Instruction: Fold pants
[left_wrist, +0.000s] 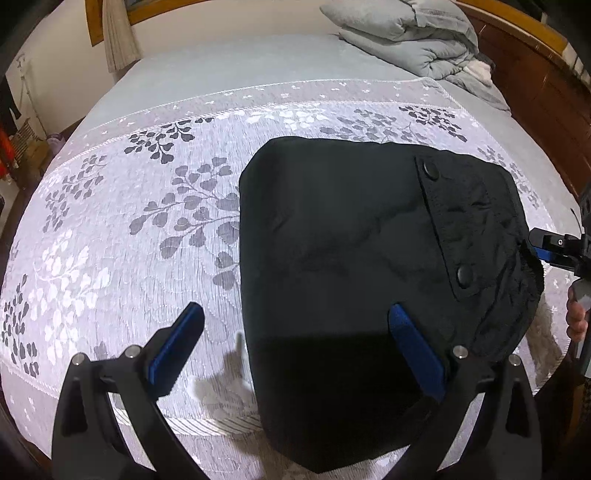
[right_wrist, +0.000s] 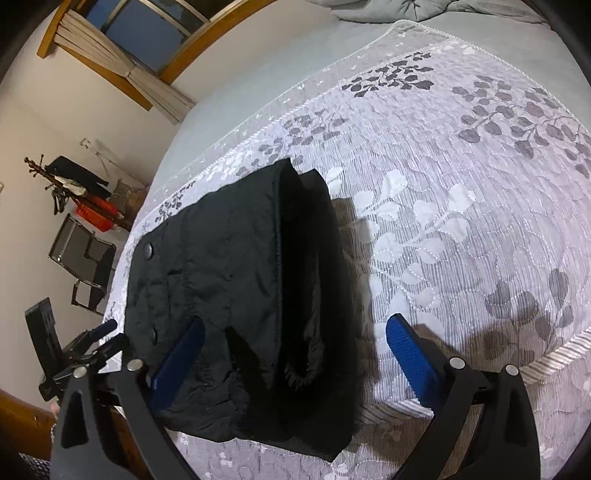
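Observation:
The black pants (left_wrist: 362, 266) lie folded into a compact thick stack on the bed, a flap pocket with two snaps on top. In the right wrist view the pants (right_wrist: 229, 295) show stacked layers and a fuzzy lining at the near end. My left gripper (left_wrist: 295, 343) is open over the stack's near left edge, with one blue pad over the cloth and one over the bedspread. My right gripper (right_wrist: 295, 350) is open, straddling the stack's near end, holding nothing. The right gripper also shows in the left wrist view (left_wrist: 550, 251) at the pants' right edge.
The bed has a white bedspread (left_wrist: 129, 229) with grey leaf print. A folded grey duvet (left_wrist: 413, 37) lies at the far end by the wooden headboard (left_wrist: 535, 81). A chair (right_wrist: 85, 258) and clutter stand on the floor beyond the bed's edge.

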